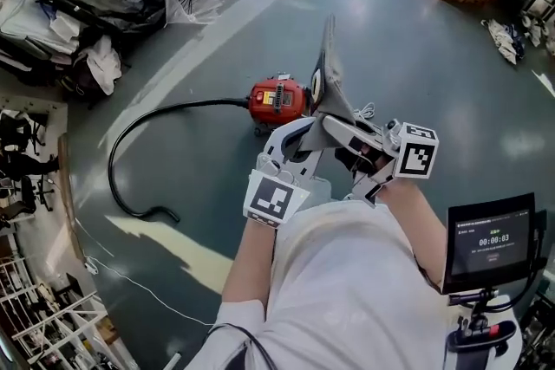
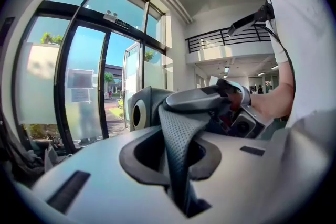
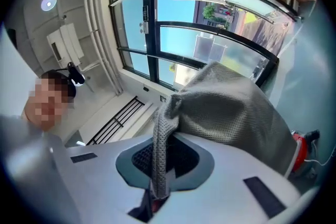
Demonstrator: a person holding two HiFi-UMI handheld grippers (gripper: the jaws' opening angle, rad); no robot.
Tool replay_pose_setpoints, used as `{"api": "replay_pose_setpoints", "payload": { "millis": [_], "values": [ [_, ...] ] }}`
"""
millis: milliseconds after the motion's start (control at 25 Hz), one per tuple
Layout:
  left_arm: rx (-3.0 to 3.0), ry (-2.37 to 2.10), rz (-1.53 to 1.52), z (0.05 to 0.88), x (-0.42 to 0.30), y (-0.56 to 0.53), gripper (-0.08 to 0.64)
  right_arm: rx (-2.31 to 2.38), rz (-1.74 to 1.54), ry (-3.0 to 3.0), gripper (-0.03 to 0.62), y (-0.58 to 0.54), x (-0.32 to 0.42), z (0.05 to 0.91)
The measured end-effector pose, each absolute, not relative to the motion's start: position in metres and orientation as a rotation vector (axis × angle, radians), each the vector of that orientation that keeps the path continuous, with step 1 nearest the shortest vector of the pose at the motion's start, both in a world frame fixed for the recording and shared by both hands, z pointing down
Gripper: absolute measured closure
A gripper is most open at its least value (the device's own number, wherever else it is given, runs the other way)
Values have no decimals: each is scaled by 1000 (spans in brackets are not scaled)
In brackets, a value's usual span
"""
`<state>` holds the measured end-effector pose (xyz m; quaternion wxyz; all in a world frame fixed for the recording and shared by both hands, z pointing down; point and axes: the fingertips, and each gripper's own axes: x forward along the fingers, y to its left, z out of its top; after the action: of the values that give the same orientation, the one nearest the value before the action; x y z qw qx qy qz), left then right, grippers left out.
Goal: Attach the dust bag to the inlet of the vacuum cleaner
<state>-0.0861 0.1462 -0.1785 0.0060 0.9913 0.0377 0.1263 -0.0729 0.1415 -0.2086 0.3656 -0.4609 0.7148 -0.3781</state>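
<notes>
You get bright daylight through the glass doors (image 2: 86,86), glare streaking the floor (image 1: 217,23); both gripper views warp at their edges.

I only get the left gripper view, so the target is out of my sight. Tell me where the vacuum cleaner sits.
Observer: The small red vacuum cleaner stands on the grey floor, right behind the grey mesh dust bag in the head view.
Operator: Report the right gripper's grip.
Observer: The right gripper is shut on an edge of the bag's mesh.
Operator: Describe the hose.
Observer: The black hose leaves the vacuum toward the picture's left and curls across the floor, away from the bag.
</notes>
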Motion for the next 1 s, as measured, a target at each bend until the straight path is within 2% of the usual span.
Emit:
{"api": "replay_pose_setpoints", "payload": {
  "millis": [80,480,680,880,1000],
  "values": [
    [3088,46,376,-181,-91,116,541,-1129,-974,1883,575,115,-79,-213],
    [3066,-350,610,-168,-112,15,543,-816,-1159,2176,549,41,-94,-198],
    [3029,-525,697,-169,-109,-9,543,-649,-1156,2324,534,33,-78,-201],
    [2974,-713,798,-160,-123,-38,545,-680,-972,2388,534,18,-3,-209],
    [2989,-700,809,-163,-124,-38,543,-896,-601,2690,534,-7,31,-210]
  ]
}}
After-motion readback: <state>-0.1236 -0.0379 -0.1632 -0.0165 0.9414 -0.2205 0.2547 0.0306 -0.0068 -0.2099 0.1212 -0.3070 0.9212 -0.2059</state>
